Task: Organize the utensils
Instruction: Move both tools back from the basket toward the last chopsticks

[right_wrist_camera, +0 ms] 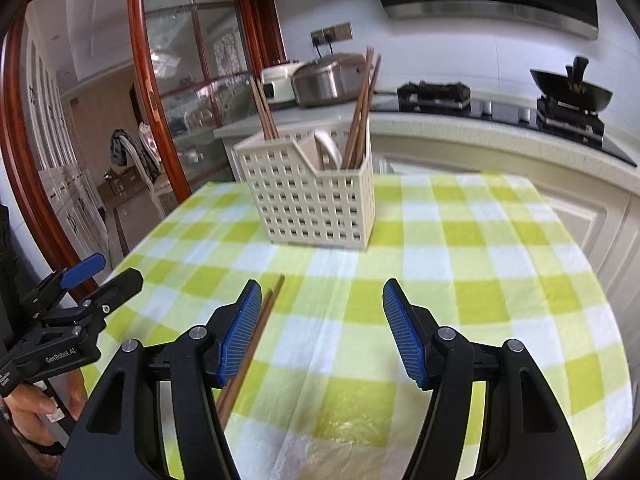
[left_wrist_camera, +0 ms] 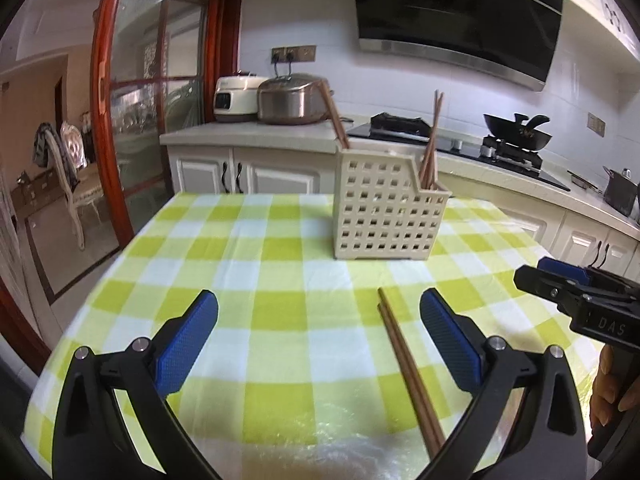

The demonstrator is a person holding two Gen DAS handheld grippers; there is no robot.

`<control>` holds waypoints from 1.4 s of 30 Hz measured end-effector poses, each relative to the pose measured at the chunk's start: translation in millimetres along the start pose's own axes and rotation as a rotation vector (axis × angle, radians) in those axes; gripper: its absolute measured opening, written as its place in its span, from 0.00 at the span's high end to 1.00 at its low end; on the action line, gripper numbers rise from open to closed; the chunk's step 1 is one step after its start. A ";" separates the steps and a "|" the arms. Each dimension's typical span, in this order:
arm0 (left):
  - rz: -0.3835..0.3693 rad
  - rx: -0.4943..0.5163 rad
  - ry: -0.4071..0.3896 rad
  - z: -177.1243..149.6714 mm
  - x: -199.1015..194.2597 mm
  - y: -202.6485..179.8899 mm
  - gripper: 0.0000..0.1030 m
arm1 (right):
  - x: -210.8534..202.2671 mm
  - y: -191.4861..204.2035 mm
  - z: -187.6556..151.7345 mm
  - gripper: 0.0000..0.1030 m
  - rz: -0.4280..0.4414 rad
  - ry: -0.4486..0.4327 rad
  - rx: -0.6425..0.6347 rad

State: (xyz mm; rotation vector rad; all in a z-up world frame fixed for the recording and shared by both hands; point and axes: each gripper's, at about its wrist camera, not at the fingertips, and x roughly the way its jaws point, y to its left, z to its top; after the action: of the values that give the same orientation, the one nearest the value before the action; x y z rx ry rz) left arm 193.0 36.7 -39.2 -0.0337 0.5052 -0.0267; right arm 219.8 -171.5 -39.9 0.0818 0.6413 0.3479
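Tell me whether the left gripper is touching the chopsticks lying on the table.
Apart. In the left wrist view the left gripper is wide open, and the loose chopsticks lie on the tablecloth between its fingers, with cloth visible on both sides.

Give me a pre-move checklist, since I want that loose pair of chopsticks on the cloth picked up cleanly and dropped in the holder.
1. Left gripper open, empty: ok.
2. Right gripper open, empty: ok.
3. Loose chopsticks lie flat, side by side on the checkered tablecloth: ok.
4. Chopsticks between a gripper's fingers: ok for left, not ok for right.
5. Utensil holder upright: ok.
6. Free room inside holder: cannot tell.
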 end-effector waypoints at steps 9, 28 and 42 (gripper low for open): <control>0.030 -0.036 0.080 -20.4 26.3 21.0 0.05 | 37.3 10.2 -15.9 0.41 -0.003 0.112 -0.007; 0.096 0.017 -0.016 -22.8 7.6 34.1 0.05 | 87.9 54.3 -16.6 0.71 -0.005 0.255 -0.013; 0.081 -0.049 -0.003 -28.6 6.1 57.9 0.05 | 104.7 66.3 -19.9 0.74 -0.099 0.299 -0.054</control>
State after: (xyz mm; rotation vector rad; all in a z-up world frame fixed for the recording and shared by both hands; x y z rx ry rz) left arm 185.5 93.6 -69.4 -0.0609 0.5041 0.0651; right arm 266.6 -74.0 -103.7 -0.0548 0.9280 0.2836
